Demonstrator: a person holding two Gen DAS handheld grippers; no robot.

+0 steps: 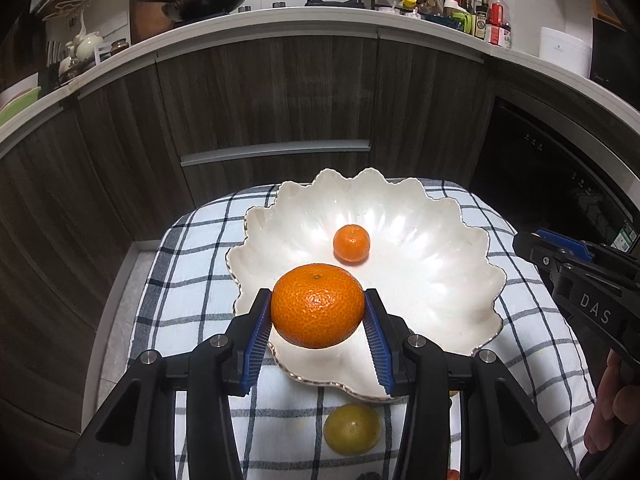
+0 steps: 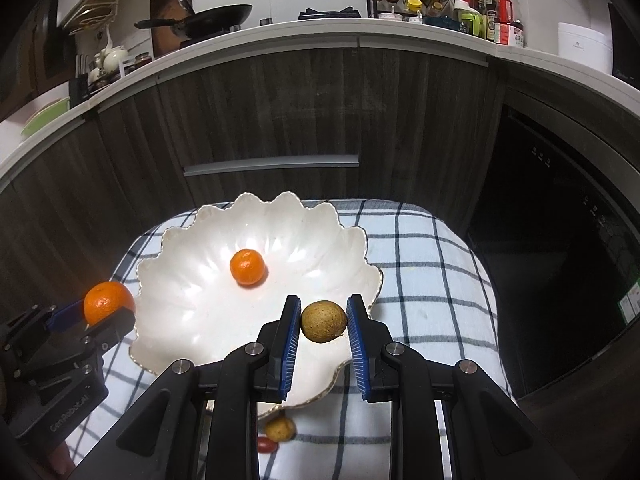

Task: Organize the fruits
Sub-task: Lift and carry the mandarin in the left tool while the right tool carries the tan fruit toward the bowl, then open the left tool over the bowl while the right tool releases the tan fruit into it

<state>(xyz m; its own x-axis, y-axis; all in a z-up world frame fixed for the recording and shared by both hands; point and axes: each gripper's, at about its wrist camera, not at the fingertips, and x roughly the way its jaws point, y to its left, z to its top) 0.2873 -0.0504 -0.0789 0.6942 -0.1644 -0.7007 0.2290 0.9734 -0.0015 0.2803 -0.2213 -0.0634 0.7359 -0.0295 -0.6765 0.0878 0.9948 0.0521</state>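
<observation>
My left gripper (image 1: 318, 312) is shut on a large orange mandarin (image 1: 318, 305), held above the near rim of a white scalloped bowl (image 1: 440, 280). A small mandarin (image 1: 351, 243) lies alone in the bowl's middle. In the right wrist view my right gripper (image 2: 324, 322) is shut on a small brownish-yellow round fruit (image 2: 323, 321), held over the bowl's (image 2: 180, 312) near right edge. That view shows the left gripper (image 2: 96, 316) with its mandarin (image 2: 109, 302) at the bowl's left side, and the small mandarin (image 2: 247, 266) inside.
The bowl stands on a blue-checked white cloth (image 1: 192, 280). On the cloth near me lie a yellow-green fruit (image 1: 352, 429), another brownish fruit (image 2: 280, 429) and a small red one (image 2: 267, 445). Dark wood cabinets (image 1: 280, 92) rise behind, and a black appliance (image 2: 560, 240) at right.
</observation>
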